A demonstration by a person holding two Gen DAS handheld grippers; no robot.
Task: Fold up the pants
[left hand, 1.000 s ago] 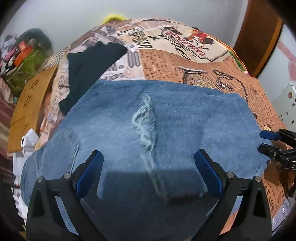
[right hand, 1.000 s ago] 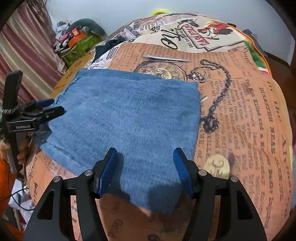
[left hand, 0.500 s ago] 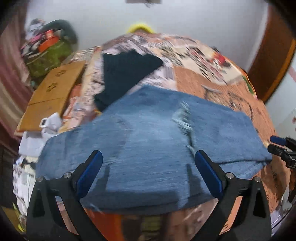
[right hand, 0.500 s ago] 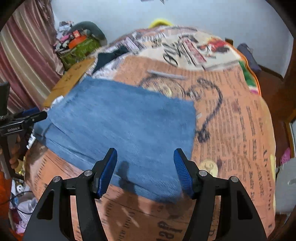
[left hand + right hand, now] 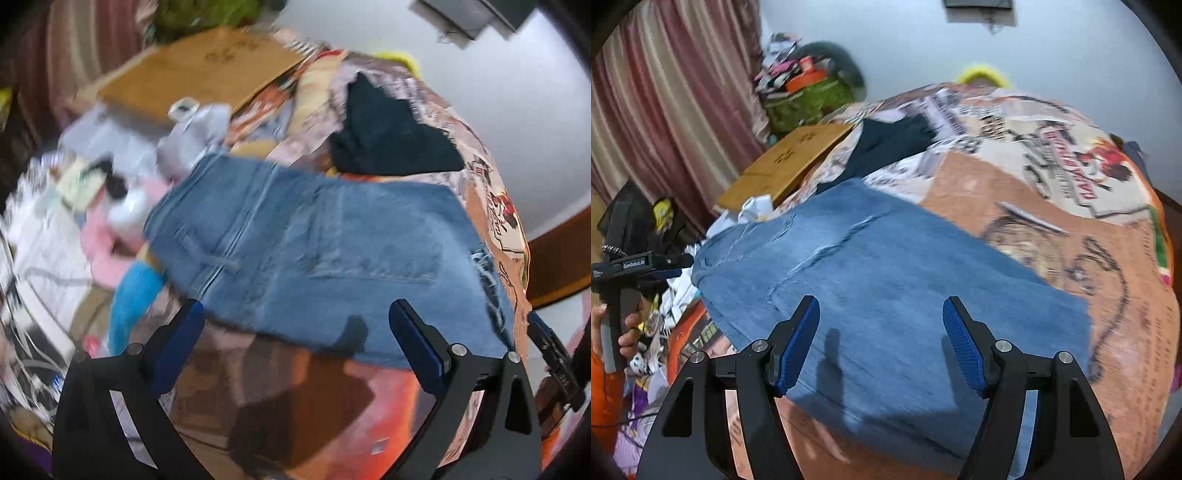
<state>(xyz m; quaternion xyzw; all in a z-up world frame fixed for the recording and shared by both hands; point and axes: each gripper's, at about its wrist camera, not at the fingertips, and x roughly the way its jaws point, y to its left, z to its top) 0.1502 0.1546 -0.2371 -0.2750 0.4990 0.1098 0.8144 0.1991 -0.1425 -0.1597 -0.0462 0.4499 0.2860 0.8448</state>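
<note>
Both grippers were off the cloth: left gripper (image 5: 295, 332) and right gripper (image 5: 881, 339) each had jaws spread wide with nothing between them, hovering above the near edge of the jeans (image 5: 886, 280), which lay folded flat on the printed bedspread (image 5: 1071, 206) with the waistband end hanging toward the left side of the bed. Looked like a between-folds step to me; next move probably needed one end pinched by both grippers and carried over the other, corners kept level so the layers didn't skew
</note>
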